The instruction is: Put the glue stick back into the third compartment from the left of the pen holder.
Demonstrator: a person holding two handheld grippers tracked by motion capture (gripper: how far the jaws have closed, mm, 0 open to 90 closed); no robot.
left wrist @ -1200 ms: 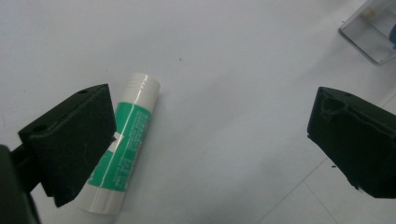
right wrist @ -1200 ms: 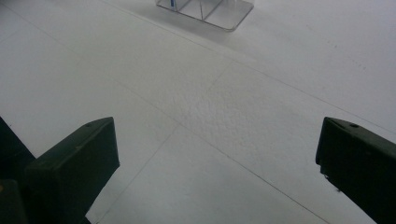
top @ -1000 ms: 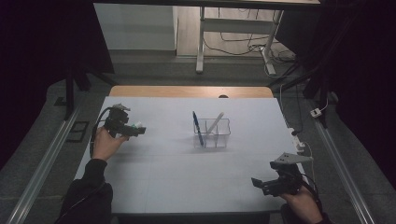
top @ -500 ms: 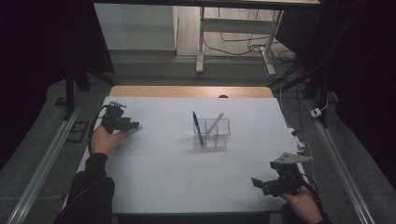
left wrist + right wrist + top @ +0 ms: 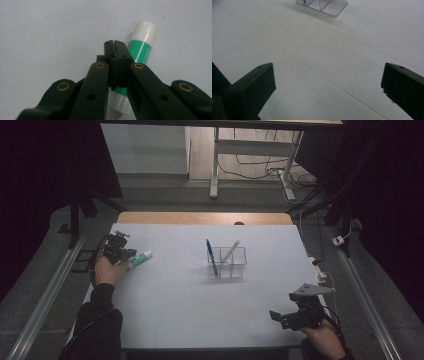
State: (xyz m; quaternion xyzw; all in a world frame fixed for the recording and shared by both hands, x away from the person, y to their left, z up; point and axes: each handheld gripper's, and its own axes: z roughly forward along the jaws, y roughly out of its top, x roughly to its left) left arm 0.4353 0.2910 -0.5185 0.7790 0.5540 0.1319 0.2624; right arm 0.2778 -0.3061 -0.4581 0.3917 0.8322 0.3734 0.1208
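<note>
Dark room, grey floor, cables

A lab-like recording space: dark curtained surrounds behind the white-covered rectangular table, cables on the floor beyond it, metal rails beside it.

The left gripper dropped to the glue stick, its jaws closing, seemingly above it.

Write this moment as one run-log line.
left gripper: just closed, shut, nothing between, over glue stick | right gripper: open
</note>
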